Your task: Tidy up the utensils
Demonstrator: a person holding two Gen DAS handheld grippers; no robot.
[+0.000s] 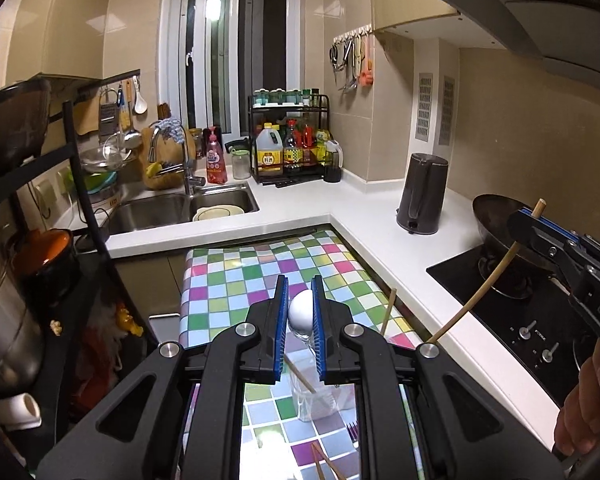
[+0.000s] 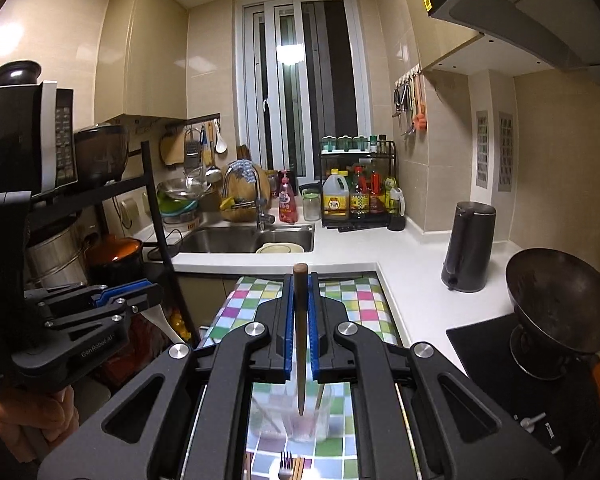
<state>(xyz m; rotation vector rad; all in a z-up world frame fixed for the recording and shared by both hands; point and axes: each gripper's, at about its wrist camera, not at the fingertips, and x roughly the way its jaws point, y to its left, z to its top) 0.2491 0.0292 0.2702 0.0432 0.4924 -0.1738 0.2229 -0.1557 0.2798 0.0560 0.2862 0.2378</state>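
I see the left gripper [image 1: 300, 312] clamped on a white spoon [image 1: 301, 313], and the right gripper [image 2: 301, 320] clamped on a chopstick [image 2: 300, 336]. The chopstick hangs tip-down over the glass [image 2: 300, 416] just below on the table [image 2: 340, 300].

Left black two-finger gripper with blue pads [image 1: 300, 312] pointed forward, jaws nearly closed, clamped on a white spoon [image 1: 301, 311]. Right black two-finger gripper with blue pads [image 2: 300, 320] was also narrowed, pinching a wooden chopstick [image 2: 300, 336] held upright. Bare right hand [image 1: 588, 404] wrapped the right handle; bare left hand [image 2: 28, 412] gripped the left handle from below.
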